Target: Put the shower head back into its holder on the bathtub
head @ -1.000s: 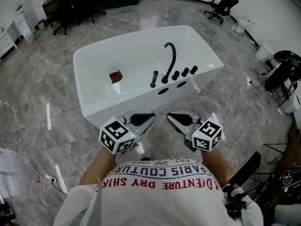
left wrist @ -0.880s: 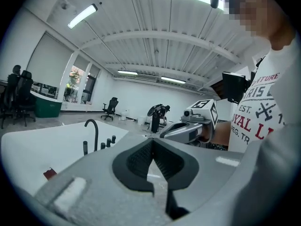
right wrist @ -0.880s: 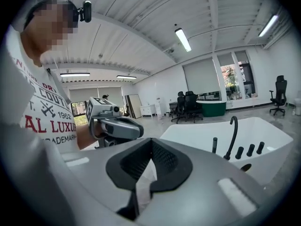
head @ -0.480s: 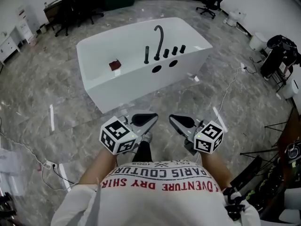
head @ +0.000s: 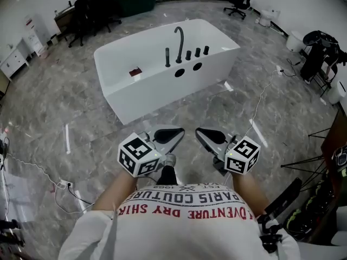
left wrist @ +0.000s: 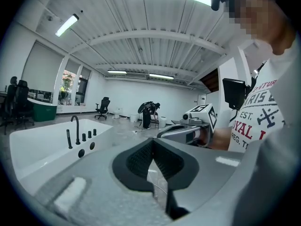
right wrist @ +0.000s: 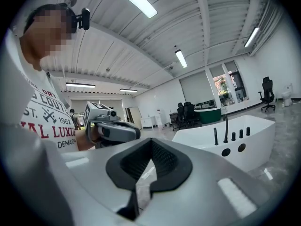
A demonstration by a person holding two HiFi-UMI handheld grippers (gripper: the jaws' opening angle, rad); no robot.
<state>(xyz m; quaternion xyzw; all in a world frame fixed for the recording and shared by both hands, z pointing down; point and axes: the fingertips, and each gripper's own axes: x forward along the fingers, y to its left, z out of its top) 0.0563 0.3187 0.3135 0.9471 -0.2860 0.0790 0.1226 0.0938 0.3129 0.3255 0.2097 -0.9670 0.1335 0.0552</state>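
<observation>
The white bathtub [head: 146,91] stands a few steps ahead of me on the marble floor. On its near rim rise a curved black faucet [head: 178,37], three black knobs [head: 198,52] and the slim black shower head [head: 167,57], upright just left of the faucet. My left gripper [head: 180,132] and right gripper [head: 199,131] hang side by side at waist height, far short of the tub, both shut and empty. The left gripper view shows its shut jaws [left wrist: 153,145], with the tub [left wrist: 37,145] at left. In the right gripper view the right gripper [right wrist: 151,145] is shut too, the tub [right wrist: 256,135] at right.
A small dark red object [head: 135,71] lies inside the tub. Cables and a power strip [head: 64,184] trail over the floor at left. Office chairs [head: 95,4] stand behind the tub, and black stands and gear [head: 317,53] crowd the right side.
The tub has shrunk and slid up the head view as I back away from it. Both grippers have kept their place before my body and stayed shut.
</observation>
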